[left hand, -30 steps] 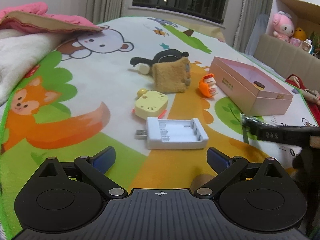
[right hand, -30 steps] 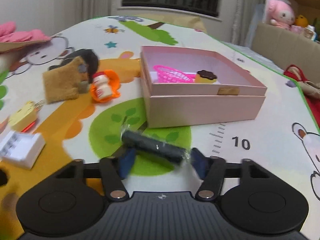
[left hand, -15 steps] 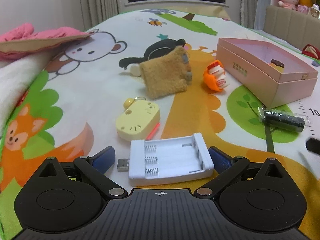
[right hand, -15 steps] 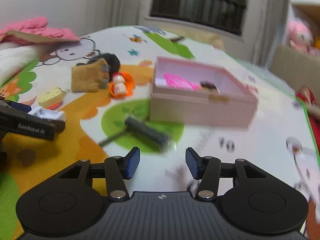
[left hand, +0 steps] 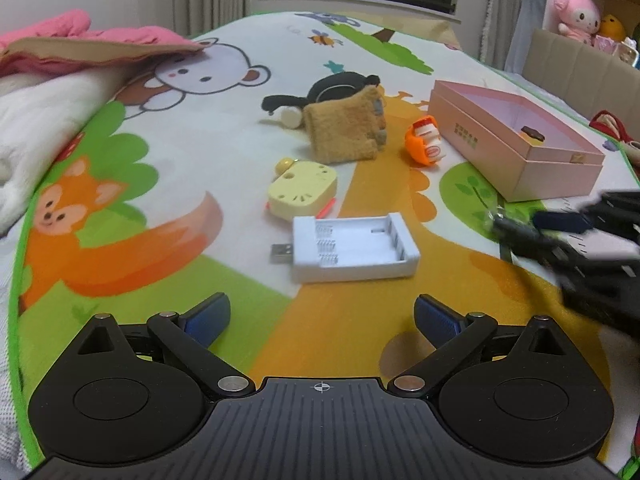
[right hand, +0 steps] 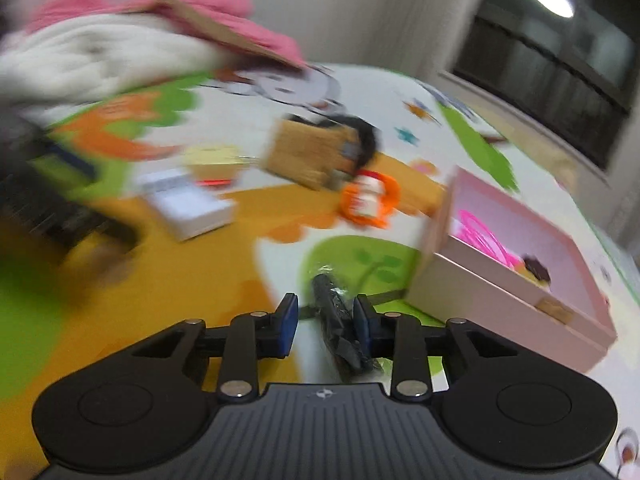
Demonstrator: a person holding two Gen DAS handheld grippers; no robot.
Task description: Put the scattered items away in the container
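Observation:
My left gripper (left hand: 322, 316) is open and empty, just short of a white battery charger (left hand: 354, 248) on the play mat. Beyond it lie a yellow case (left hand: 302, 191), a brown plush pouch (left hand: 344, 130), a black toy (left hand: 320, 88) and an orange toy (left hand: 425, 146). The pink box (left hand: 516, 140) stands at the right. My right gripper (right hand: 325, 318) is open around a black wrapped roll (right hand: 340, 332), which lies against its right finger. The box (right hand: 508, 280) is to its right and holds a pink net and a small brown item.
A white blanket and pink cloth (left hand: 60, 64) are piled at the mat's left edge. A beige sofa with plush toys (left hand: 576, 32) stands at the back right. The right gripper shows blurred at the right of the left wrist view (left hand: 584, 240).
My right gripper let go of the black roll, swung left and now has its fingers around the roll again. My left gripper pulled back from the charger.

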